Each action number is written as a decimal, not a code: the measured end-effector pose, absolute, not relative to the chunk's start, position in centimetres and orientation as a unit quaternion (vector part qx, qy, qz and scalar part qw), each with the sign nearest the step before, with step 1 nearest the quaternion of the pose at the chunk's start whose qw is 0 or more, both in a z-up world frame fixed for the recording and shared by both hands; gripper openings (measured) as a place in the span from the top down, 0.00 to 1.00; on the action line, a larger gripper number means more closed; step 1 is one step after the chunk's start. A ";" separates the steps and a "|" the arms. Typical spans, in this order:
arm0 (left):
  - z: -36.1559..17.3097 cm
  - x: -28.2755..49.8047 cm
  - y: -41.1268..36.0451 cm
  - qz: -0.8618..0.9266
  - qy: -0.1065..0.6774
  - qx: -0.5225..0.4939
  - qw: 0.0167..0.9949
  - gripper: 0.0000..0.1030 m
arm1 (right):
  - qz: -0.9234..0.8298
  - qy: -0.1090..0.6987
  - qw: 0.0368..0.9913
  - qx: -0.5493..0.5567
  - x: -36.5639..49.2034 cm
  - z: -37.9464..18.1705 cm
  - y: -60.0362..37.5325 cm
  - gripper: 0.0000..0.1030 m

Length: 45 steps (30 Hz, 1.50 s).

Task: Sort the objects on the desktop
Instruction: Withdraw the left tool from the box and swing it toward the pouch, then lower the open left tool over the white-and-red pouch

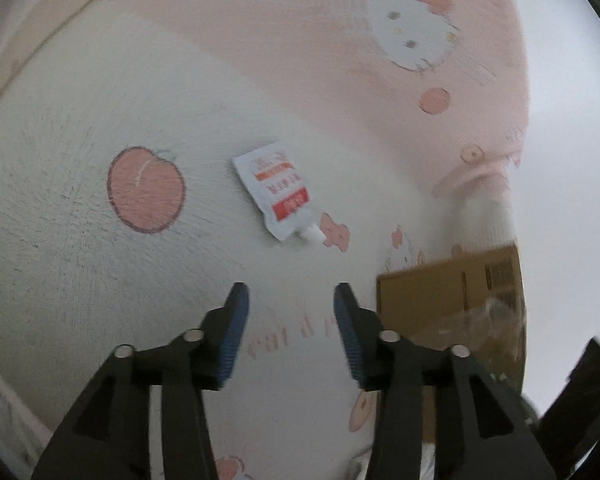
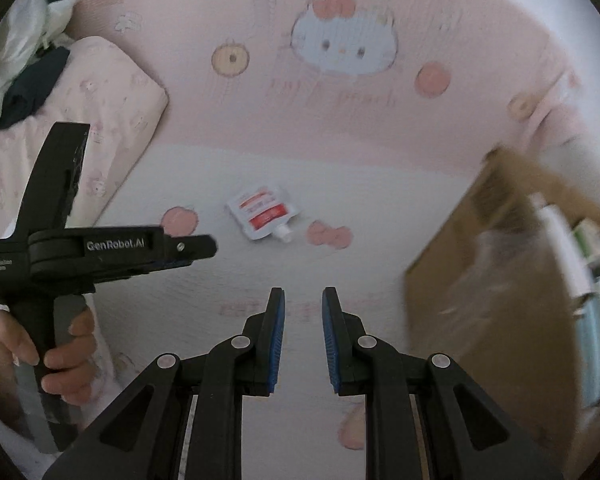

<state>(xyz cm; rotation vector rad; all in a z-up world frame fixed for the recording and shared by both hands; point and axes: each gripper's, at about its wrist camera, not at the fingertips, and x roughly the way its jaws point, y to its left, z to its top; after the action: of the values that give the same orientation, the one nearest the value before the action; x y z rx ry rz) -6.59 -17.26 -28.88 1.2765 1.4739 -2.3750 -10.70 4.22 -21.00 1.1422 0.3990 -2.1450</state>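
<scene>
A small white pouch [image 1: 274,190] with a red and orange label and a white spout lies flat on the printed cloth, a short way ahead of both grippers. My left gripper [image 1: 291,292] is open, with nothing between its blue pads. In the right wrist view the pouch [image 2: 262,212] lies beyond my right gripper [image 2: 304,294], whose jaws are drawn close together with only a narrow gap and nothing in it. The left gripper [image 2: 210,245] shows side-on at the left, held by a hand [image 2: 60,356]. A brown cardboard box [image 1: 452,312] stands to the right.
A pink and white cloth [image 2: 340,140] with cartoon cat and apple prints covers the surface. A pink pillow [image 2: 112,92] and a heap of clothes [image 2: 20,60] lie at the far left. The cardboard box [image 2: 500,280] is blurred, with items inside [image 2: 588,240].
</scene>
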 end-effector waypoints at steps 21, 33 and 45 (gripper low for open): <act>-31.5 -13.9 -23.7 -0.765 0.514 0.382 0.063 0.62 | -0.746 0.088 0.347 0.562 -20.0 -28.8 -2.1 0.70; -31.6 -15.9 -21.6 -0.788 0.442 0.427 0.038 0.73 | -0.741 0.078 0.362 0.560 -21.2 -30.2 -4.3 0.70; -30.7 -15.7 -22.0 -0.804 0.416 0.420 0.068 0.57 | -0.734 0.051 0.337 0.587 -22.1 -32.0 -2.3 0.70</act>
<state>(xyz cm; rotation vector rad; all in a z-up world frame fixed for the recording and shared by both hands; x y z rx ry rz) -15.71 -21.99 -30.67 1.2641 1.2526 -2.4213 -22.11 -2.33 -32.04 1.5308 0.1326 -1.9133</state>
